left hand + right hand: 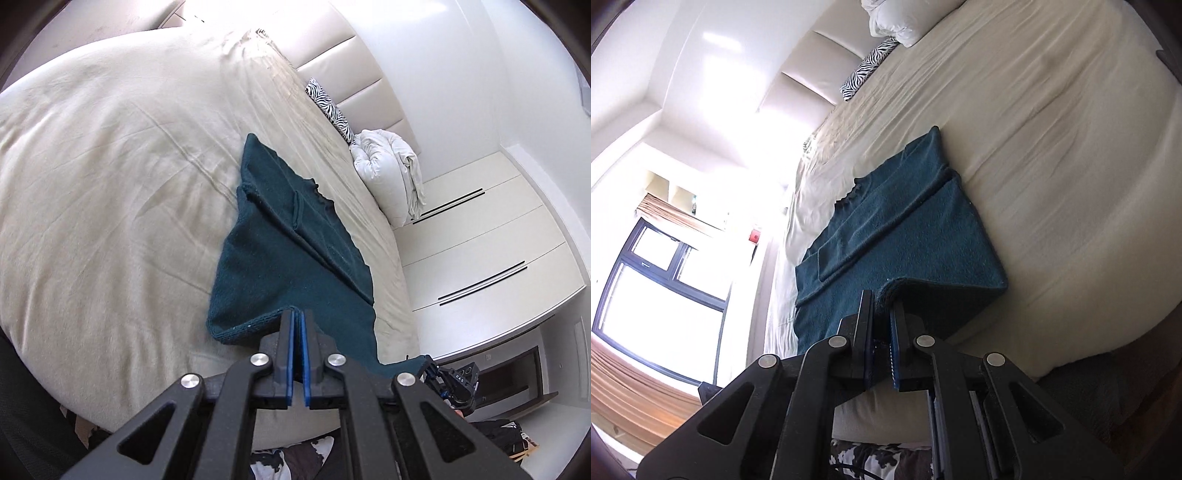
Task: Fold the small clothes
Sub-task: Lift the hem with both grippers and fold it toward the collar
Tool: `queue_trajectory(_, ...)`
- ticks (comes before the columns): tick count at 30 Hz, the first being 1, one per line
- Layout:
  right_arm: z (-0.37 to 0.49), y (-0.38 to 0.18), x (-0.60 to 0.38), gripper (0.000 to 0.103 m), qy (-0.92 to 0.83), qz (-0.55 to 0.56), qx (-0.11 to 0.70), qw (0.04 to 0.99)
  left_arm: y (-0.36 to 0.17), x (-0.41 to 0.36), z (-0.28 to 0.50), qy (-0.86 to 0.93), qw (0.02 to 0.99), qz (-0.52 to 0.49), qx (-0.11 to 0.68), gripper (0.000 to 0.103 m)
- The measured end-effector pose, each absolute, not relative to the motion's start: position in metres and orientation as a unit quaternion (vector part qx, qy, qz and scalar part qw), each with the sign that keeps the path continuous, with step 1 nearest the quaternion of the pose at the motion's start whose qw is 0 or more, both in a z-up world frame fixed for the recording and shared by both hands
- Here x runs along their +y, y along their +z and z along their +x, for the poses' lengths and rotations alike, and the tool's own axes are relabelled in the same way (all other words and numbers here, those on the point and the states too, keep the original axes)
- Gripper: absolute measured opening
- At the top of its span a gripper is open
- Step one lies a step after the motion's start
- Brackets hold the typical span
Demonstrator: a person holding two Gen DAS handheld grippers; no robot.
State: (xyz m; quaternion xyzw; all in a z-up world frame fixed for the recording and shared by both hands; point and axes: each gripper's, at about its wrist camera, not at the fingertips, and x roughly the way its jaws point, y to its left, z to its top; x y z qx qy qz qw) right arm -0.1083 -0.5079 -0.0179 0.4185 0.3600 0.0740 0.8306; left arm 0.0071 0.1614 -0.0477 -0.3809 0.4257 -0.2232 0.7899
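While both tools point down over the cream bedsheet (92, 192), each one pinches the near hem of the dark teal knitted sweater (284, 236). Low in the left wrist view, the left gripper (297, 317) has its blue pads pressed together on the knit edge. The right gripper (881, 299) clamps a thicker bunch of the same hem (lower centre of its frame). From there the sweater stretches toward the white pillow (384, 173) and zebra-print cushion (330, 107).
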Motion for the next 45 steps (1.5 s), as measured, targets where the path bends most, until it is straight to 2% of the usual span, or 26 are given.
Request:
queue_trajectory(20,0.02,0.006,-0.518,0.006,0.038,0.37,0.335,0.866,-0.021,0.15,0.124,-0.206,0.809,-0.38,0.398,0.003)
queue_trajectory(45,0.215,-0.044,-0.533,0.006,-0.029,0.324,0.378,0.867,-0.057,0.118,0.306,-0.137,0.82,-0.358,0.424,0.003)
